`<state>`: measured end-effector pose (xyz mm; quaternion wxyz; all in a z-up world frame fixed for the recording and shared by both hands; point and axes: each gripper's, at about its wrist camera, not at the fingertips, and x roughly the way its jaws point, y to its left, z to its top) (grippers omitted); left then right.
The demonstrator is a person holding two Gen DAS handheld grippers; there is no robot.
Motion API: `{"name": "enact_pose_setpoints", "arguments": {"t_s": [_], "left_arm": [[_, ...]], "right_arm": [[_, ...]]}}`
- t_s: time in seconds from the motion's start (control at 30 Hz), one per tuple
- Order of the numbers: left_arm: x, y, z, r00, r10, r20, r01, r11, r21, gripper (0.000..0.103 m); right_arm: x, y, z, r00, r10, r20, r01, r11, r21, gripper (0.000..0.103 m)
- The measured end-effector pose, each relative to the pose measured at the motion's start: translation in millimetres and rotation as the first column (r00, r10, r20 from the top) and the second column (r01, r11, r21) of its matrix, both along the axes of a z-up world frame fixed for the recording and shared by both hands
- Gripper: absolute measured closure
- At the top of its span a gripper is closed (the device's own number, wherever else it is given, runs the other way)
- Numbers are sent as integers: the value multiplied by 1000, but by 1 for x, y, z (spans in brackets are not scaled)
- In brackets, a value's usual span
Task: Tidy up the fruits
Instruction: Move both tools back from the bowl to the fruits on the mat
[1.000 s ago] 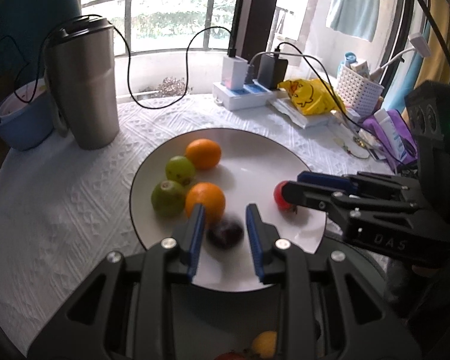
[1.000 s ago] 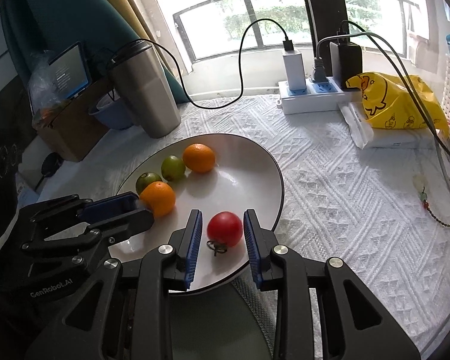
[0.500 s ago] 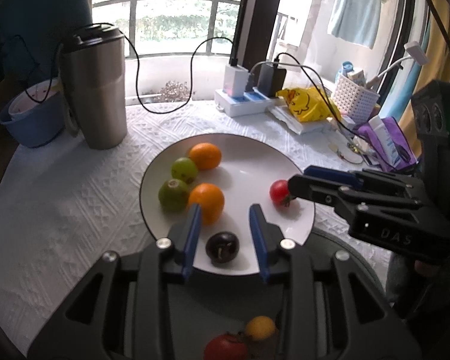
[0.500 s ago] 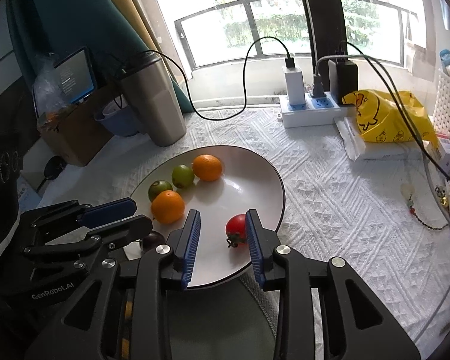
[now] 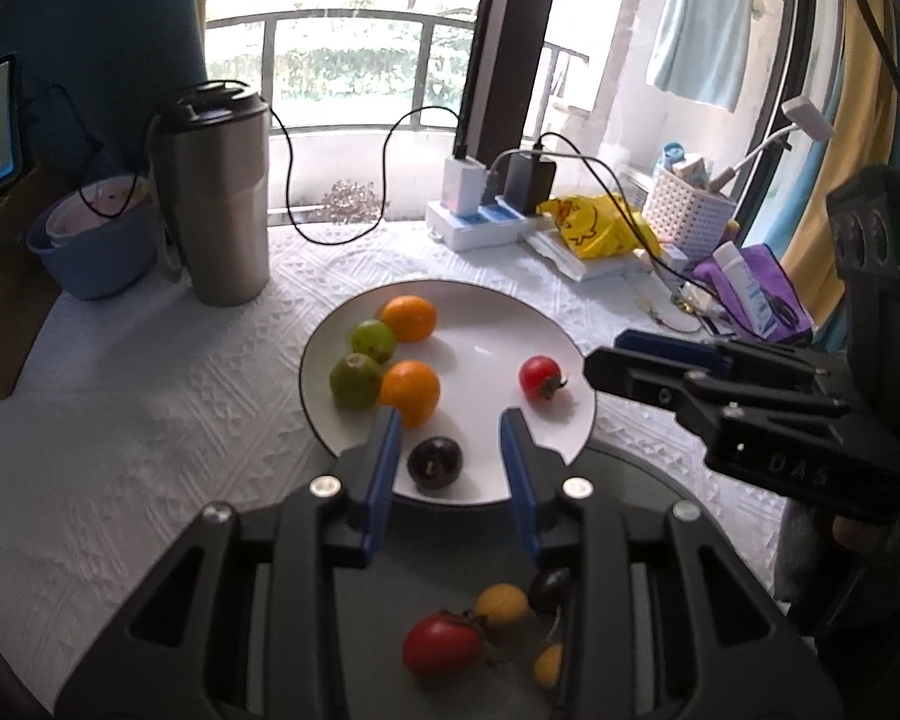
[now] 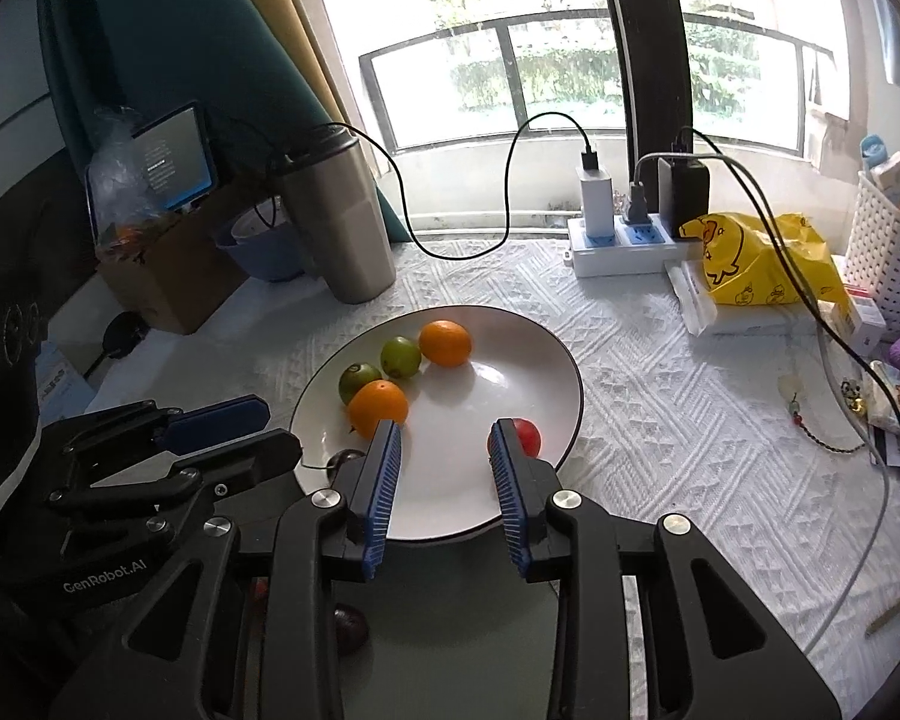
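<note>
I am looking along my right gripper (image 6: pixel 445 441), whose blue pads are standing apart with nothing between them, only bare plate (image 6: pixel 546 360) showing in the gap. A red tomato (image 6: pixel 528 435) is sitting on the plate, partly hiding behind the right pad. 2 oranges (image 6: pixel 445 343) and 2 green fruits (image 6: pixel 400 357) are lying in a cluster on the plate's far left side. A dark fruit (image 6: pixel 345 457) is peeking out at the plate's near left edge, beside my left gripper (image 6: pixel 252 426), which is reaching in from the left. A steel tumbler (image 6: pixel 336 222) is standing beyond the plate.
</note>
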<state>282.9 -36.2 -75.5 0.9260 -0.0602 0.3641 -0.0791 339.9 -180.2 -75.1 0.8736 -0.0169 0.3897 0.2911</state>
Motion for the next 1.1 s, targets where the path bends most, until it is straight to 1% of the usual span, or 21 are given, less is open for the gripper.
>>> {"name": "enact_pose_setpoints", "arguments": {"t_s": [0.57,1.1], "left_arm": [[-45,7,12,999,14,36,-14,1000,-7,67],[-81,12,13,999,20,50,-19,1000,-9,67]], "right_arm": [[-44,0,20,999,1,49,-1,1000,-8,70],[-81,1,25,998,6,70,-5,1000,-10,70]]}}
